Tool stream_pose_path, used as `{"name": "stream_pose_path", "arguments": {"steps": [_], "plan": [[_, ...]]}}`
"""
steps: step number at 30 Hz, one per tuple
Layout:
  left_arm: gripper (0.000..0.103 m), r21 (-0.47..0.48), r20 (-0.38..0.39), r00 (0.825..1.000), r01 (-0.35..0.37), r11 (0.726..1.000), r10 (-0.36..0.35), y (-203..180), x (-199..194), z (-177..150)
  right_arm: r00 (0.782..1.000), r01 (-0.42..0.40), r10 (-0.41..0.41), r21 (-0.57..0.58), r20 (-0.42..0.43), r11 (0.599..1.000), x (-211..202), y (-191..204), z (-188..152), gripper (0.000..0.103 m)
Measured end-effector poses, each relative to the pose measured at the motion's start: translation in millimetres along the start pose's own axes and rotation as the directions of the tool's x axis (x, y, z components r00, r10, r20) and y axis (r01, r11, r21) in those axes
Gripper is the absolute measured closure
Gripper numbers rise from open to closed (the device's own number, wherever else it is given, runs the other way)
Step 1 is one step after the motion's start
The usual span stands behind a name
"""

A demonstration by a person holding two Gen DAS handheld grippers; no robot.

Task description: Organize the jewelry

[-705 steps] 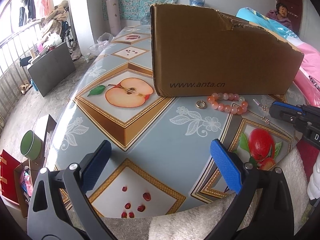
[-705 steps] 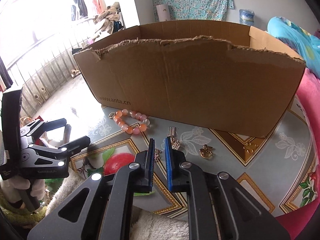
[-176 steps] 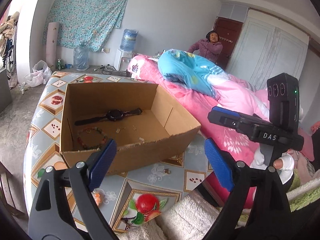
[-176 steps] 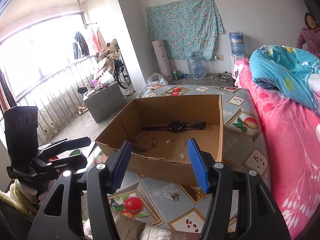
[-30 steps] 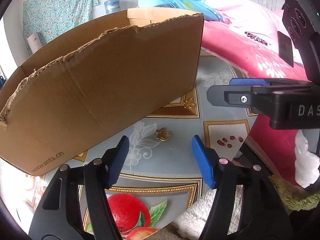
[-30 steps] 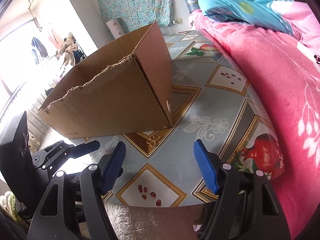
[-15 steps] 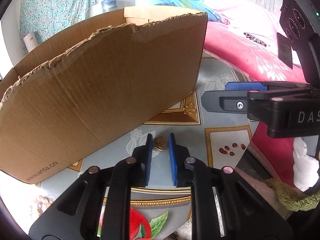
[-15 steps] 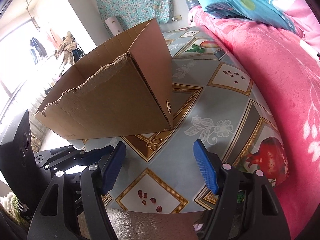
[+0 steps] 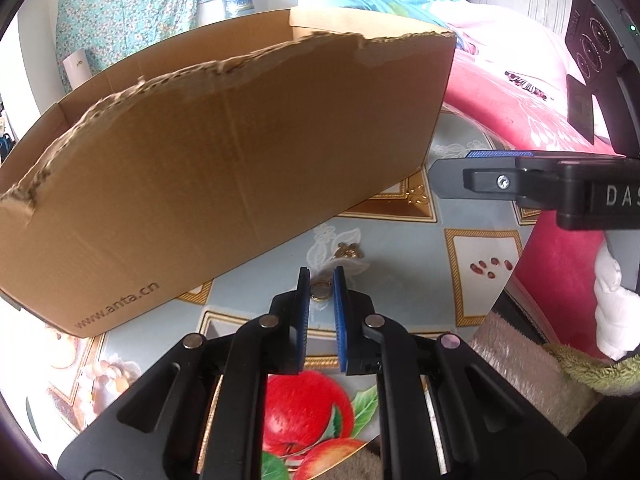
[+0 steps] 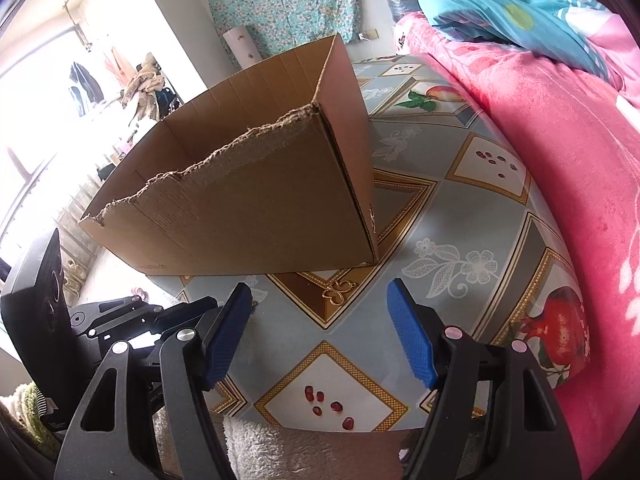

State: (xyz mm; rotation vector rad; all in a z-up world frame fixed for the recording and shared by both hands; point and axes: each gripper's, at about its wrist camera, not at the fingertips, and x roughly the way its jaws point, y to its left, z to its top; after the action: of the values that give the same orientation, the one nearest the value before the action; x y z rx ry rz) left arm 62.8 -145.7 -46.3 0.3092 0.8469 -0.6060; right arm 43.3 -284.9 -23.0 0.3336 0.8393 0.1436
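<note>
Pinching a small gold pendant [image 9: 320,291] low over the fruit-print desk [image 9: 400,248], left gripper [image 9: 321,286] jaws clenched on it, likely for transfer into the torn brown cardboard box [image 9: 224,160] just beyond. Right gripper [image 10: 320,308] hangs released, idle.

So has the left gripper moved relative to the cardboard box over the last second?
Yes. The left gripper has advanced toward the cardboard box, its jaws closing on the small gold pendant that lay ahead of them.

Box [image 9: 224,168]: "www.anta.cn". R gripper [image 9: 472,168]: "DAS".
</note>
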Motion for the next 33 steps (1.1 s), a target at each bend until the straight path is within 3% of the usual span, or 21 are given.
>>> {"name": "stream_pose_path", "arguments": {"steps": [9, 33], "plan": [[0.092, -0.036, 0.007, 1.000, -0.015, 0.999, 0.016, 12, -4, -6, 1.000, -0.016, 0.013, -0.119, -0.027, 0.993, 11, 35, -5, 0.036], [0.092, -0.069, 0.036, 0.999, 0.019, 0.997, -0.016, 29, -9, -15, 0.998, 0.001, -0.008, -0.106, -0.066, 0.994, 23, 50, 1, 0.048]]}}
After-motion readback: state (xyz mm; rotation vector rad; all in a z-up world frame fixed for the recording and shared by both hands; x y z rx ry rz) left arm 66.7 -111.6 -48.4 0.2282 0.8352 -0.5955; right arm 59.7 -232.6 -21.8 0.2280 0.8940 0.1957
